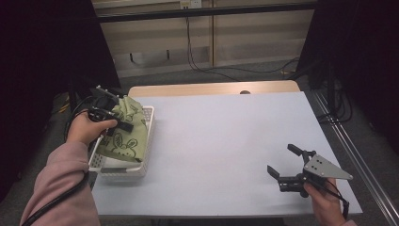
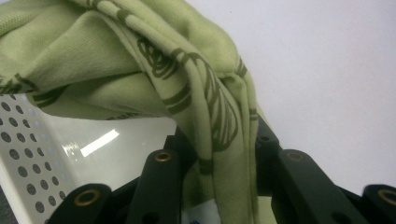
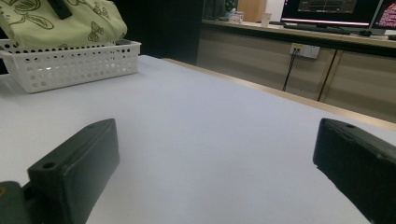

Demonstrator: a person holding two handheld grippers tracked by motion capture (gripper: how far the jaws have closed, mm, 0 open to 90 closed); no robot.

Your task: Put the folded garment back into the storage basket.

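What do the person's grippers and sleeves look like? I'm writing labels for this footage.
Both tools are black with two jaws each. The right gripper carries a grey three-cornered plate dotted with small holes, and a thin black cable trails from it. The left gripper has a thick black cable looping down along a pink sleeve. In the left gripper view, brass-coloured rivets sit in the black jaw links.

High view looked down from above; the gripper views sat close and low, all sharing the white basket [image 1: 146,141].
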